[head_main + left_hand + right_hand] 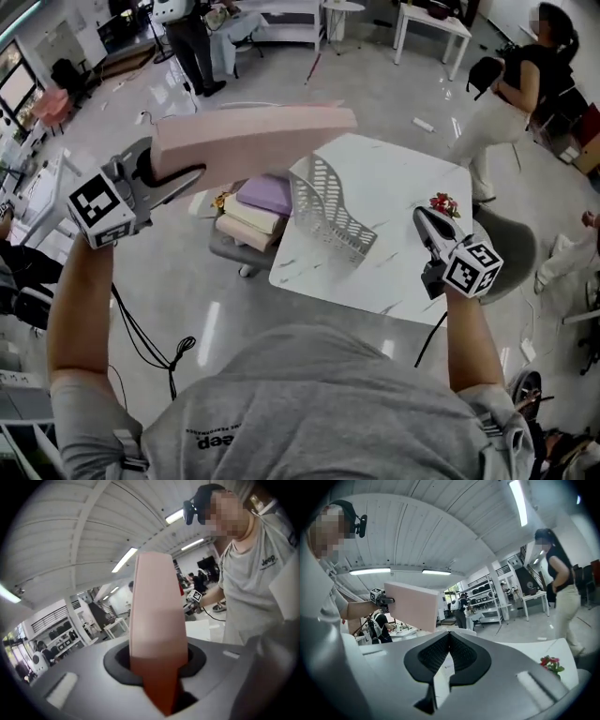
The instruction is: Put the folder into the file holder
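Left hand-held gripper (187, 176) has the folder (253, 141) pinched midair, not yet in the file holder (328, 211); right hand-held gripper (419, 217) is closed, empty.

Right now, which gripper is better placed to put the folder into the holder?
Left. The left gripper is shut on the folder, which is raised close by the holder. The right gripper is empty, jaws together, on the holder's far side.

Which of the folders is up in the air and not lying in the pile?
The pale pink folder clamped in the left gripper. The purple folder and the ones beneath it lie stacked beside the table.
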`<state>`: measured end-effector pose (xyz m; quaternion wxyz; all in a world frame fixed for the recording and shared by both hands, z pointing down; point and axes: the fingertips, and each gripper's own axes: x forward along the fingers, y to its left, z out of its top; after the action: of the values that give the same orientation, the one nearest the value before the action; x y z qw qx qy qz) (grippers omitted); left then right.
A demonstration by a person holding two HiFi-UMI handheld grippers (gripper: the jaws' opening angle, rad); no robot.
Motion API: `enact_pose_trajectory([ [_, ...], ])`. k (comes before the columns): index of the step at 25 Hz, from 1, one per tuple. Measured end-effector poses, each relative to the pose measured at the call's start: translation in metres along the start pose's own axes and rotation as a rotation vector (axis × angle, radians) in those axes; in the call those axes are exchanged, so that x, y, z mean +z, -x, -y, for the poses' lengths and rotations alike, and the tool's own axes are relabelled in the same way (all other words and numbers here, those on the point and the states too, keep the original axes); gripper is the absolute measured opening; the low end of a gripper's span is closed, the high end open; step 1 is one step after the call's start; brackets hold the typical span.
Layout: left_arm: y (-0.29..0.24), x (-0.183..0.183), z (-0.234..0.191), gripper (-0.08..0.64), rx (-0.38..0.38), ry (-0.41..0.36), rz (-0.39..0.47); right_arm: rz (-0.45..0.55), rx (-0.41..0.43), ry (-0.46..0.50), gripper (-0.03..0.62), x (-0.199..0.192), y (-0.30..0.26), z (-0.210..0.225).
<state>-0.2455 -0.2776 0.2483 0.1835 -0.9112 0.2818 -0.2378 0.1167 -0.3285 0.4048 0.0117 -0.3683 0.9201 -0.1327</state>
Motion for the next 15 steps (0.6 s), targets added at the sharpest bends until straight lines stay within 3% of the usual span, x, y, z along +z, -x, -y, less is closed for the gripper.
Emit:
enact_pose_trajectory([
  [4, -0.052, 0.028, 0.006, 0.186, -0.152, -0.143, -0.104, 0.01, -0.071, -0.029, 0.005, -0.006, 0.029, 0.029],
  [10, -0.088, 0.07, 0.007, 0.186, -0.324, -0.411, -0.163, 0.018, -0.118, -0.045, 0.005, -0.012, 0.052, 0.053],
  [15, -0.11, 0.091, 0.014, 0.186, -0.426, -0.473, -0.169, 0.019, -0.145, -0.063, 0.005, -0.019, 0.065, 0.071],
])
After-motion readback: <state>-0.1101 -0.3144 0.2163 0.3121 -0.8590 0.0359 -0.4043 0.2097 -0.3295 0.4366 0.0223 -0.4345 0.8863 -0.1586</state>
